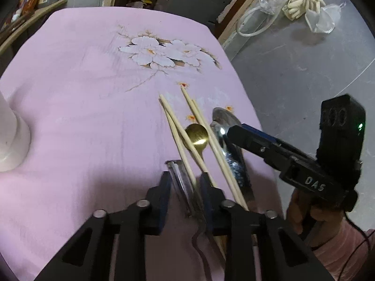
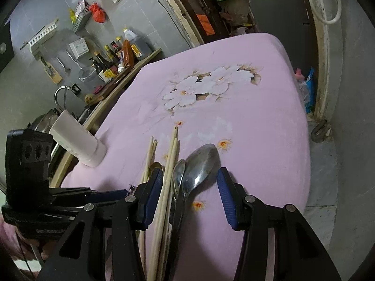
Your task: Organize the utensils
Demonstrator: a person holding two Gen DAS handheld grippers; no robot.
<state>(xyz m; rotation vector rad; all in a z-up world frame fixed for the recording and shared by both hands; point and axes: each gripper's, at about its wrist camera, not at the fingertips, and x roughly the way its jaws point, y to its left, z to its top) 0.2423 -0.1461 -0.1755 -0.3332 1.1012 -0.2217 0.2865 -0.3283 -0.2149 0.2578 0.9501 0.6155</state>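
Several wooden chopsticks (image 1: 178,128) (image 2: 173,149), a gold spoon (image 1: 196,134) and two steel spoons, the large one (image 1: 226,117) (image 2: 204,161), lie bunched on the pink cloth. A serrated metal tool (image 1: 180,180) lies lengthwise between the narrow jaws of my left gripper (image 1: 186,187). Its pads sit close on both sides, and slivers of gap still show. My right gripper (image 2: 189,170) (image 1: 230,131) stands wider, straddling the steel spoons and two chopsticks. Cloth shows between the large spoon's handle and the right pad.
A white cylindrical holder (image 1: 11,140) (image 2: 77,140) stands at the table's left edge. The flowered pink cloth (image 1: 82,93) covers the table. Its right edge (image 1: 257,121) drops to a grey floor. A counter with bottles (image 2: 117,53) runs behind the holder.
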